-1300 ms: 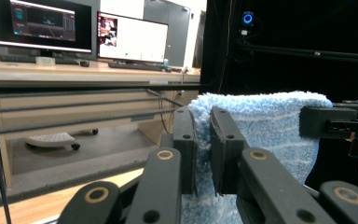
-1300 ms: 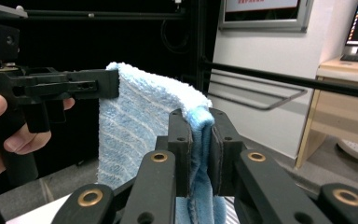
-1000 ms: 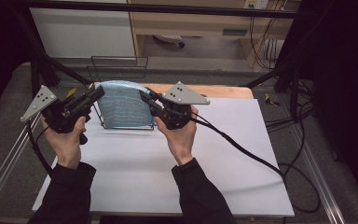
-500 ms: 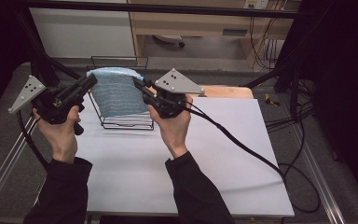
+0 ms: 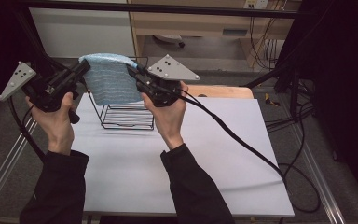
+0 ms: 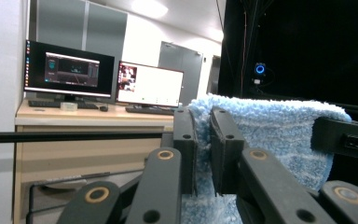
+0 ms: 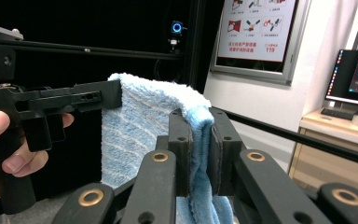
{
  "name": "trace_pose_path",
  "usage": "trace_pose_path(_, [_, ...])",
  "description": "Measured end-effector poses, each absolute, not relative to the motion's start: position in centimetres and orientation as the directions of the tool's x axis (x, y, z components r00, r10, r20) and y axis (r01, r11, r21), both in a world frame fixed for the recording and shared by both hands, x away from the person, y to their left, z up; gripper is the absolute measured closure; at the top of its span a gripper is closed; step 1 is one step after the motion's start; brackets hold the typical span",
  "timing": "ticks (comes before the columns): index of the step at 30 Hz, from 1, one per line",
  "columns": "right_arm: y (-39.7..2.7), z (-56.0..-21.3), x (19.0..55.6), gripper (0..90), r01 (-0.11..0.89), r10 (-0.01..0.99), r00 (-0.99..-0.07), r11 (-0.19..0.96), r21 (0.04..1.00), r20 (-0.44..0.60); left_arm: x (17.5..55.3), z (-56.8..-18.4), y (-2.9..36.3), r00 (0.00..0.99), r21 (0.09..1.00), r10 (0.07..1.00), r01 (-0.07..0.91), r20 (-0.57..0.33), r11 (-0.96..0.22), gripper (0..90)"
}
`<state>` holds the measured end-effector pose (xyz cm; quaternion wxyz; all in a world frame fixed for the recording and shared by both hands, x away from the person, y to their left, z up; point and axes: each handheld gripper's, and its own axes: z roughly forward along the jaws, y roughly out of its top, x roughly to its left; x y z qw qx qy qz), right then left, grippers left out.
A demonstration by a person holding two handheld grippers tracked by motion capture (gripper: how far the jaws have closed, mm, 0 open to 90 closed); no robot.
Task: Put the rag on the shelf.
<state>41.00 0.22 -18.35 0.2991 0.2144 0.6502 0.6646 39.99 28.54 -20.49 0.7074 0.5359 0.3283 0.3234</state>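
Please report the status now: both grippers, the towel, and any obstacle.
Left gripper and right gripper both shut on blue towel. Towel hangs spread between them, above wire rack. Rack directly beneath; nothing else close.

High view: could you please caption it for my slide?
Both grippers, left and right, hold a blue towel above a wire rack.

The towel (image 5: 108,79) is light blue and fluffy. It hangs stretched between the left gripper (image 5: 81,70) and right gripper (image 5: 133,72), pinched at its top corners.
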Motion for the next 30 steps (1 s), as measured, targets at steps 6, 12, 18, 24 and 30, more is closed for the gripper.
trace_pose_path(6, [0.9,-17.3,41.6,81.9,-0.138,0.677,-0.726,0.029,0.99,-0.122,40.4,-19.6,29.0,0.564,0.968,0.818,-0.123,-0.115,0.221,82.0])
trace_pose_path(12, [1.5,-16.4,42.3,81.9,-0.155,0.679,-0.721,0.037,0.987,-0.138,41.1,-18.9,29.5,0.556,0.964,0.822,-0.128,-0.126,0.234,82.0])
trace_pose_path(18, [2.3,-15.5,42.9,81.9,-0.18,0.678,-0.714,0.063,0.982,-0.175,41.7,-18.3,30.1,0.55,0.959,0.824,-0.132,-0.138,0.249,82.0])
trace_pose_path(24, [2.7,-14.7,43.5,81.9,-0.195,0.68,-0.708,0.075,0.978,-0.193,42.3,-17.8,30.3,0.546,0.956,0.826,-0.139,-0.144,0.258,82.0])
trace_pose_path(30, [3.1,-14.2,44.2,81.9,-0.201,0.675,-0.711,0.07,0.977,-0.195,42.9,-17.3,30.5,0.542,0.953,0.826,-0.138,-0.156,0.271,82.0])
